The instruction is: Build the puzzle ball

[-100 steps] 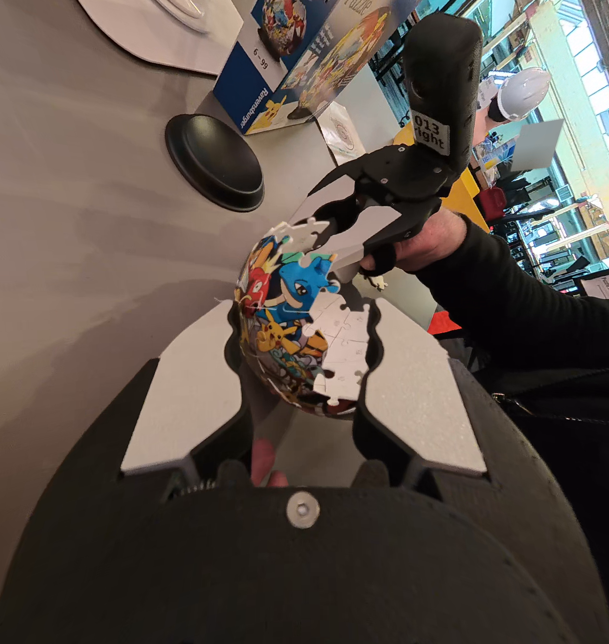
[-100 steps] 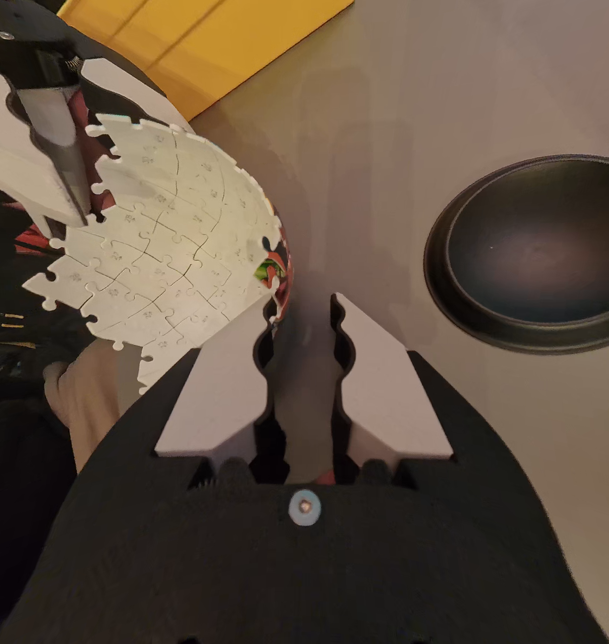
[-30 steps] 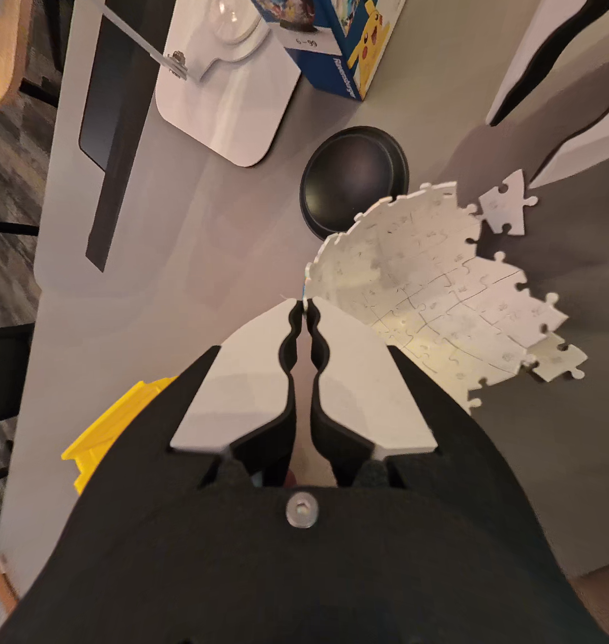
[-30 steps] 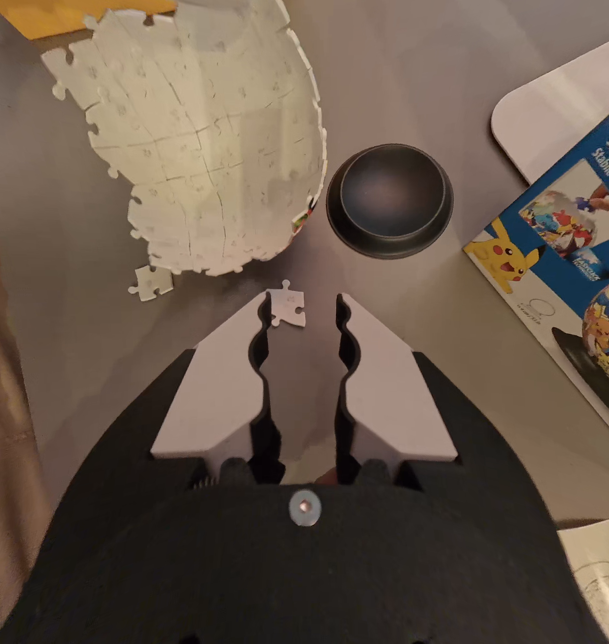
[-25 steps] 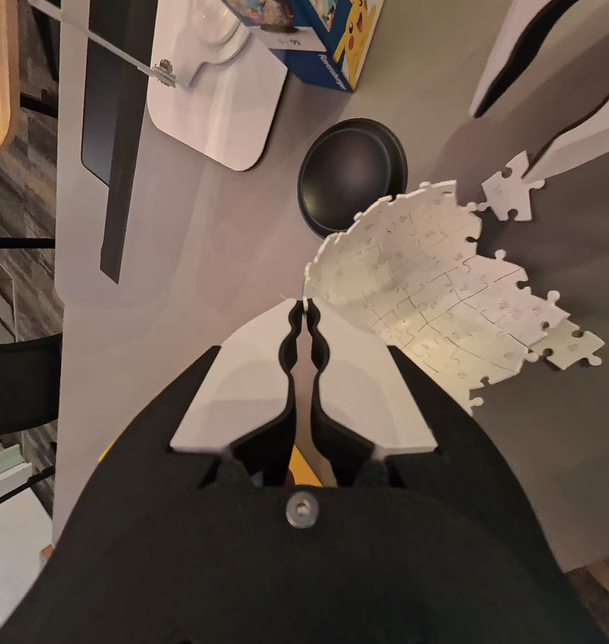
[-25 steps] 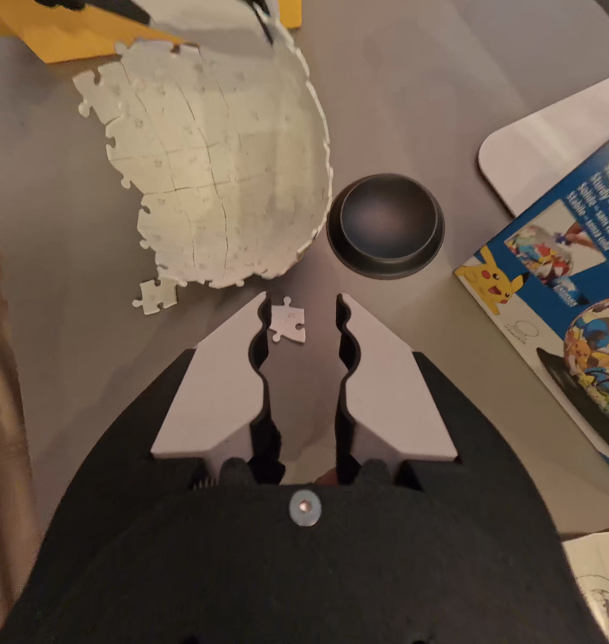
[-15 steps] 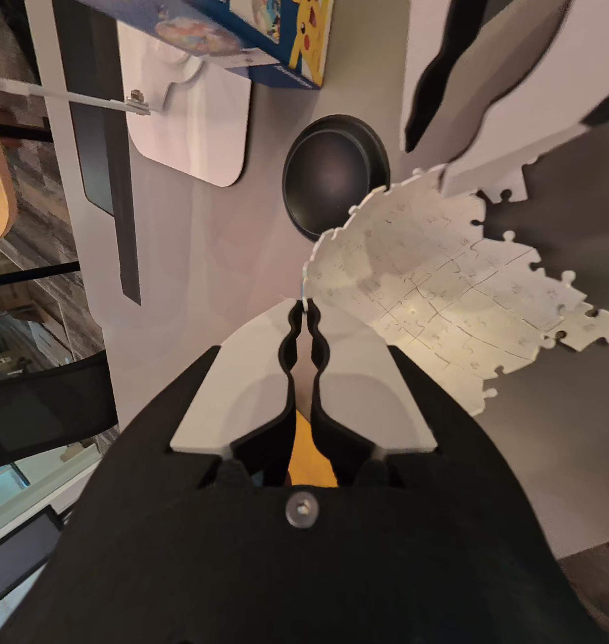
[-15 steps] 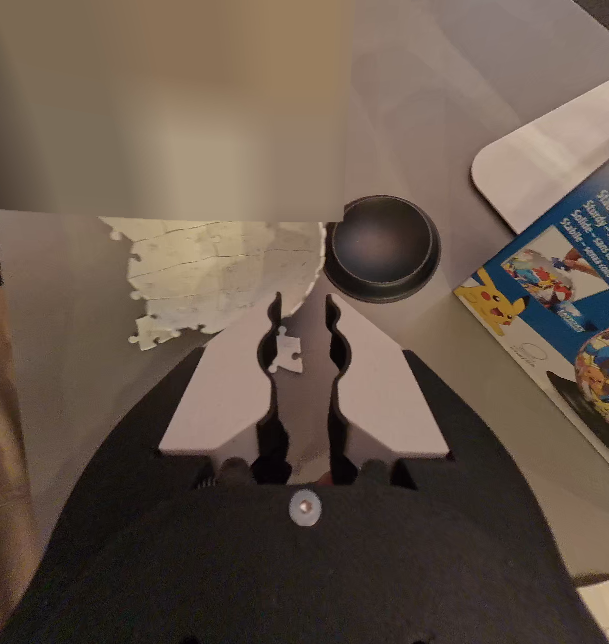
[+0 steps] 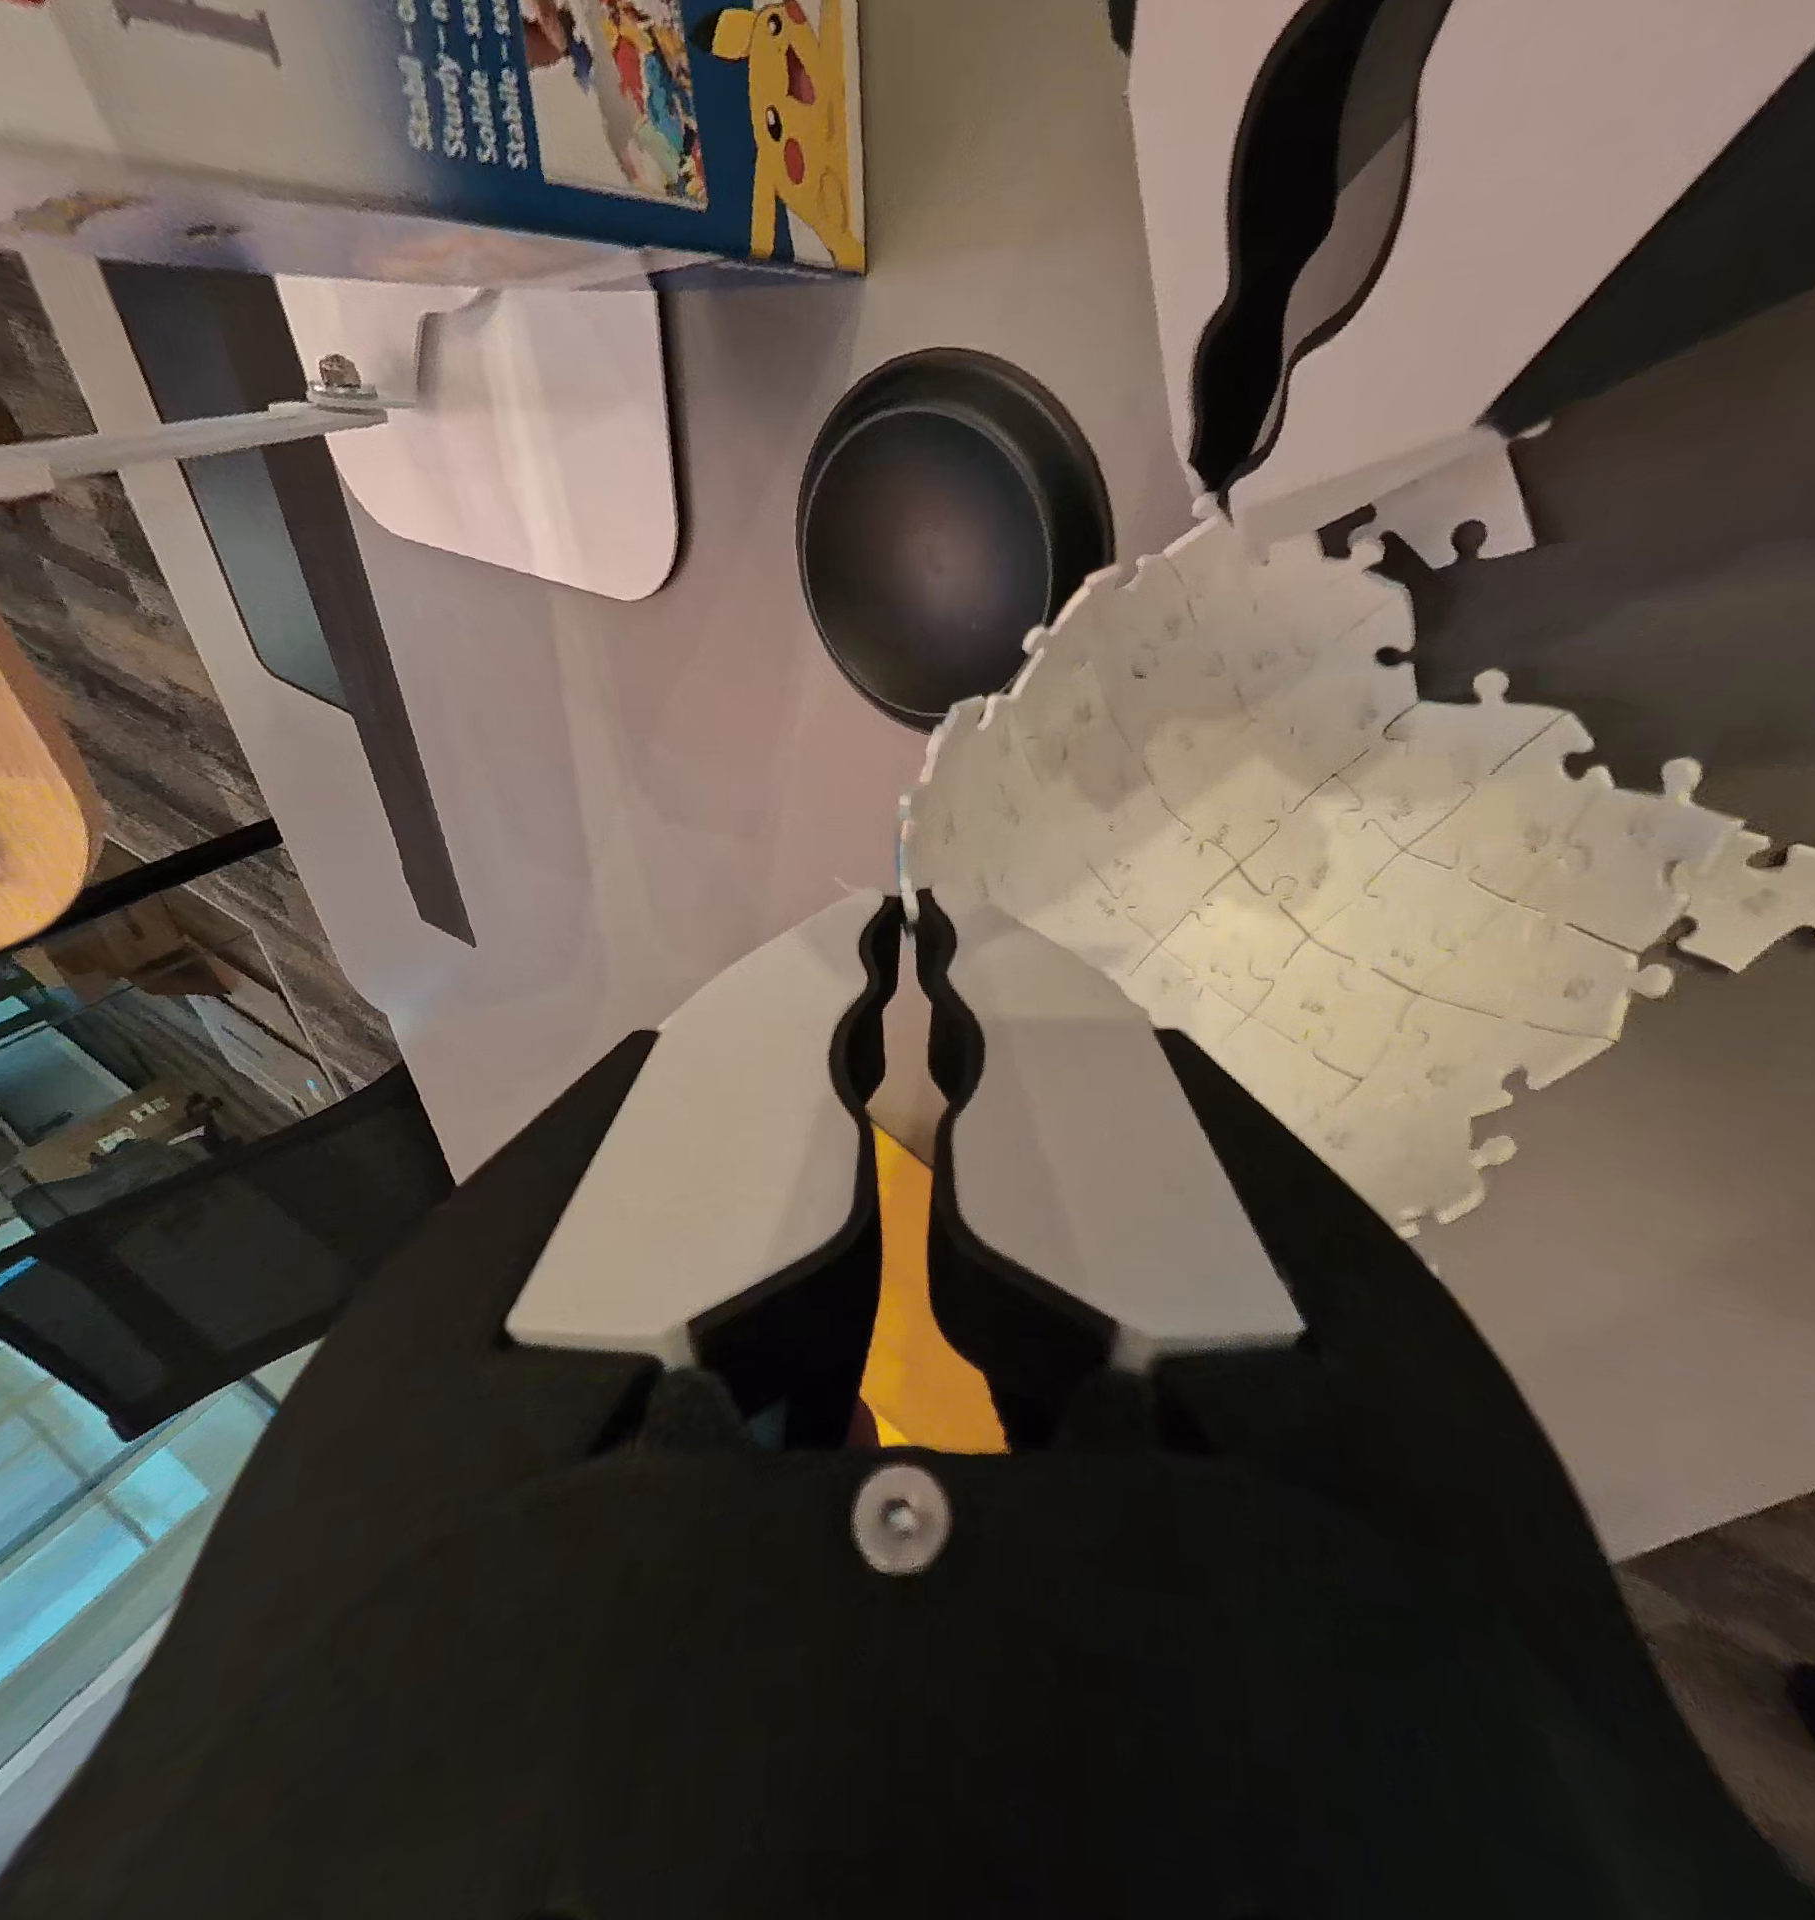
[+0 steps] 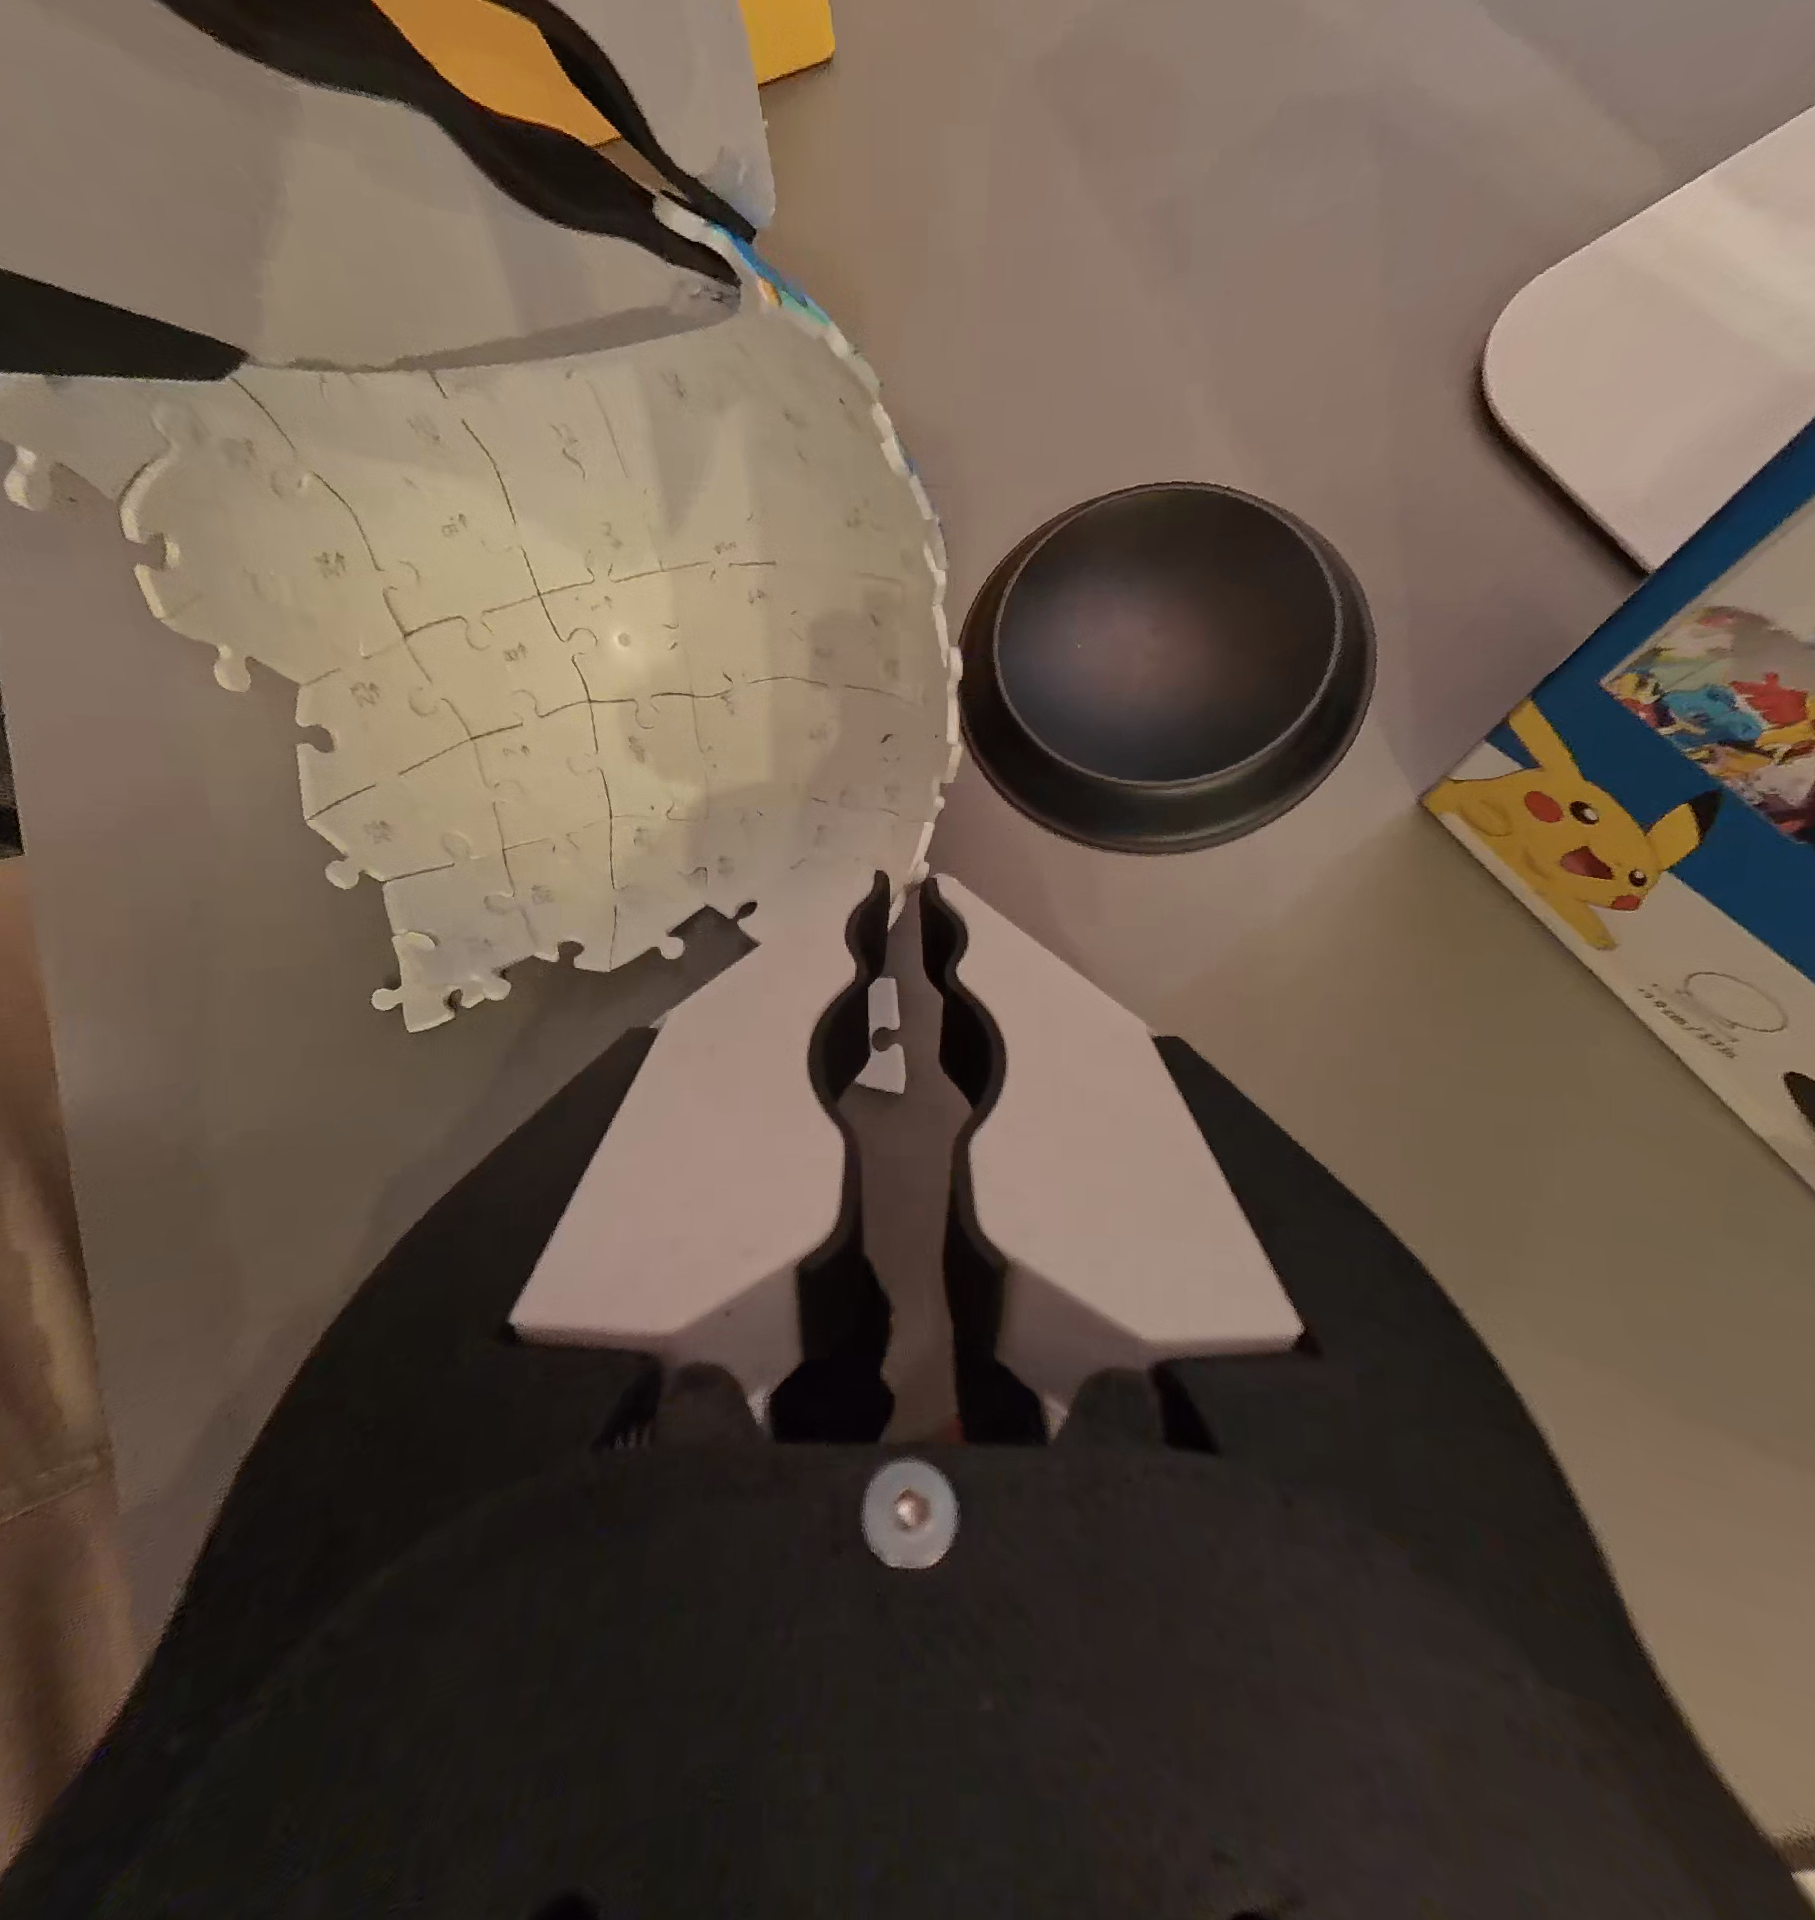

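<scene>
The left tongs (image 9: 908, 914) are nearly closed, their tips pinching the curved rim of the half-built puzzle shell (image 9: 1298, 831), which they hold above the grey bench (image 9: 622, 779) with its white, numbered inside turned toward both cameras. A strip of the printed, coloured outside shows only along the shell's edge in the right wrist view.

The right tongs (image 10: 905, 894) are drawn to a narrow gap and grip a single white puzzle piece (image 10: 887, 1039) between the wavy inner faces, just behind the tips. Those tips sit right at the lower rim of the puzzle shell (image 10: 591, 644); whether the piece already touches the shell cannot be told. In the left wrist view the right tongs enter from the top right, with their tips against the far edge of the shell.

The black round stand (image 10: 1168, 665) rests on the bench just beside the shell, apart from it. The blue puzzle box (image 10: 1713, 790) lies farther right, with a white rounded mat (image 10: 1661, 343) beyond it. A yellow object (image 10: 591, 62) shows at the far bench edge behind the left tongs.
</scene>
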